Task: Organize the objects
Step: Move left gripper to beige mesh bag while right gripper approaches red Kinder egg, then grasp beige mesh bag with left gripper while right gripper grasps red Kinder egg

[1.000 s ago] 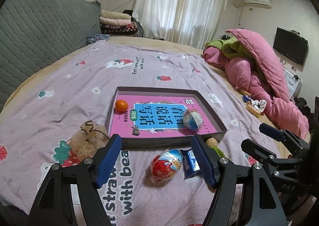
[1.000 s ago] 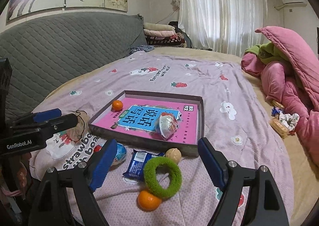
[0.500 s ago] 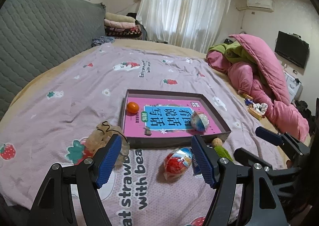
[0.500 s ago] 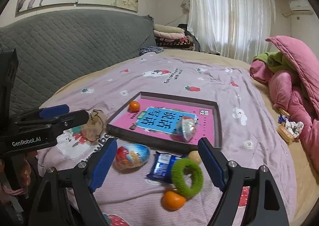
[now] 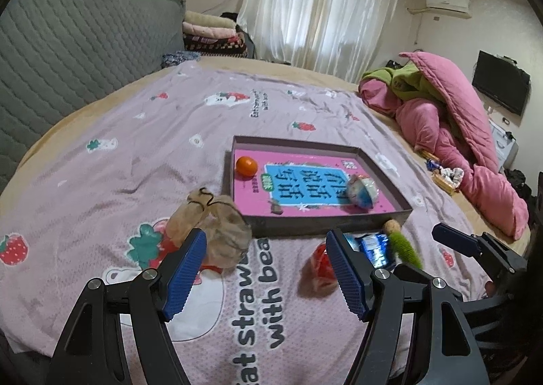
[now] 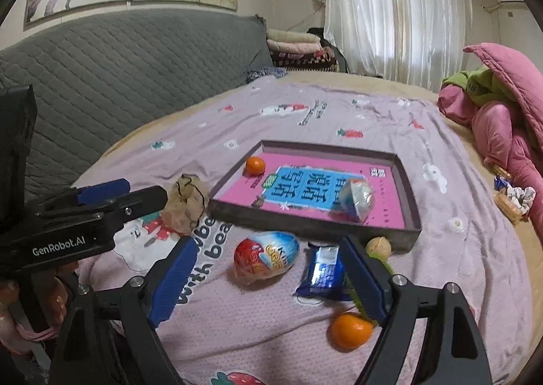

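A shallow dark tray (image 5: 322, 227) (image 6: 305, 227) with a pink book cover as its floor lies on the lilac bedspread. Inside it are an orange (image 5: 246, 166) (image 6: 255, 165) and a wrapped ball (image 5: 362, 191) (image 6: 356, 200). In front of the tray lie a foil egg toy (image 6: 266, 261), a blue snack packet (image 6: 322, 271), a beige ball (image 6: 378, 246), a green fuzzy ring (image 5: 405, 247) and a second orange (image 6: 351, 330). A beige mesh pouch (image 5: 217, 232) sits at the tray's left. My left gripper (image 5: 266, 239) is open beside the pouch. My right gripper (image 6: 268, 245) hovers before the egg toy, jaws opening, gripping nothing.
A grey quilted headboard (image 6: 118, 79) runs along the left. A heap of pink and green quilts (image 5: 458, 133) fills the right side. A small basket of wrappers (image 6: 512, 198) sits at the bed's right edge. Folded blankets (image 5: 210, 32) are stacked at the back.
Both grippers have slid left over the bed. The pouch now sits by the left gripper's left finger, and the egg toy lies ahead of the right gripper. Nothing was picked up.
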The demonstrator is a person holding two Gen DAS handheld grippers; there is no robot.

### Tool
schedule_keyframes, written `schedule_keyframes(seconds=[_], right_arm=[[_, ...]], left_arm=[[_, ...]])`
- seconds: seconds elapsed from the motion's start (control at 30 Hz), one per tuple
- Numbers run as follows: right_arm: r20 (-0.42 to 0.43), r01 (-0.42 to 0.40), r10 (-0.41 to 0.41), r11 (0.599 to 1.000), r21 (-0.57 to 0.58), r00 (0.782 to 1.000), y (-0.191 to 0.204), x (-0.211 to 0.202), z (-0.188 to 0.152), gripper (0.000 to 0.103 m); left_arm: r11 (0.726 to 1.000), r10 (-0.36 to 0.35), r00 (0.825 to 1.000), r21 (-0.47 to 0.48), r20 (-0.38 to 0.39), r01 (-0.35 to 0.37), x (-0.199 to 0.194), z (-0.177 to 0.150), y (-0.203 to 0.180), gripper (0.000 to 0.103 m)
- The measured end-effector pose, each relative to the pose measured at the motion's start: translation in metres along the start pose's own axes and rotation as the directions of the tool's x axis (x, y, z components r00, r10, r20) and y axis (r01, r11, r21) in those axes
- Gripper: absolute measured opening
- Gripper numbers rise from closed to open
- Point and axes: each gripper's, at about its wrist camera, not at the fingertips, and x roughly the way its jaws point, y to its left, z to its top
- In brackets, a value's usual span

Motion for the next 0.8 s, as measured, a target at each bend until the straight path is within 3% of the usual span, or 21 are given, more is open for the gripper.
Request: schedule_keyframes(seconds=[0.8], right_arm=[[-0.127,0.061,-0.051,0.996,0.073,0.991,0.009,0.064,-0.018,0.086]], left_arm=[[0.999,0.035,0.998,-0.039,-0.058,-0.037,0.049,-0.014,0.041,0.075]])
